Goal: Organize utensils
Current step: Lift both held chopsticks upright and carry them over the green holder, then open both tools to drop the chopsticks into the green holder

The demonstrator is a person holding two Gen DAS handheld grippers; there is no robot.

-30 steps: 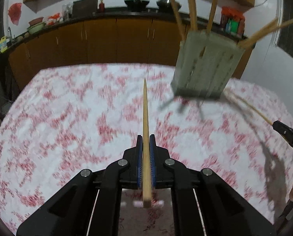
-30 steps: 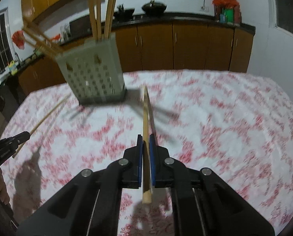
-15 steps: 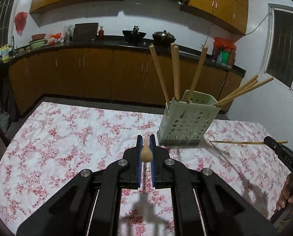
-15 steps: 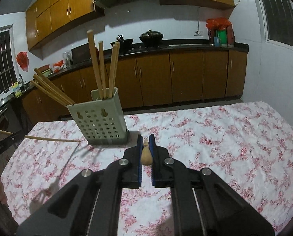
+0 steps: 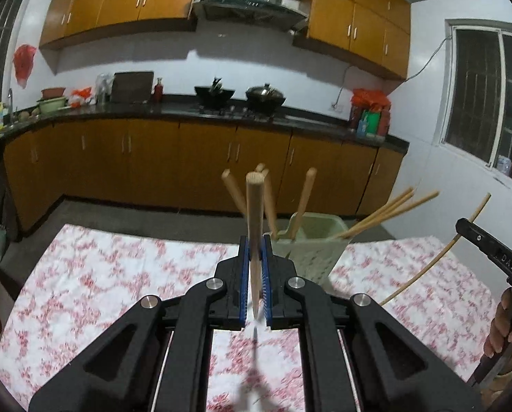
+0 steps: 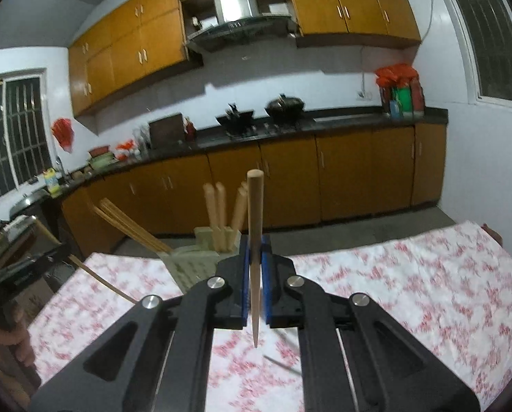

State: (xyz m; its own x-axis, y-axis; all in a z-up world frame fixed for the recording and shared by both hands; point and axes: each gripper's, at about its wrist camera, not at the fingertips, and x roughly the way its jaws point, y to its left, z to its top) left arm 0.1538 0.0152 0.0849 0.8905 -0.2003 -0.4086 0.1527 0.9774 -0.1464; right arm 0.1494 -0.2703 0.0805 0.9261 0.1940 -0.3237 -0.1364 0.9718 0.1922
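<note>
My left gripper (image 5: 255, 276) clamps a tapered wooden chopstick (image 5: 254, 213), its long axis upright, thin tip down. My right gripper (image 6: 255, 276) pinches a second wooden chopstick (image 6: 255, 240) the same way. The pale green perforated plastic holder (image 5: 312, 247), already bristling with wooden chopsticks, stands ahead on the red-flowered tablecloth (image 5: 118, 274): just right of my left tool, just left of my right one, about equally near. Its mouth is partly hidden behind my fingers, and blur smears the compartments.
</note>
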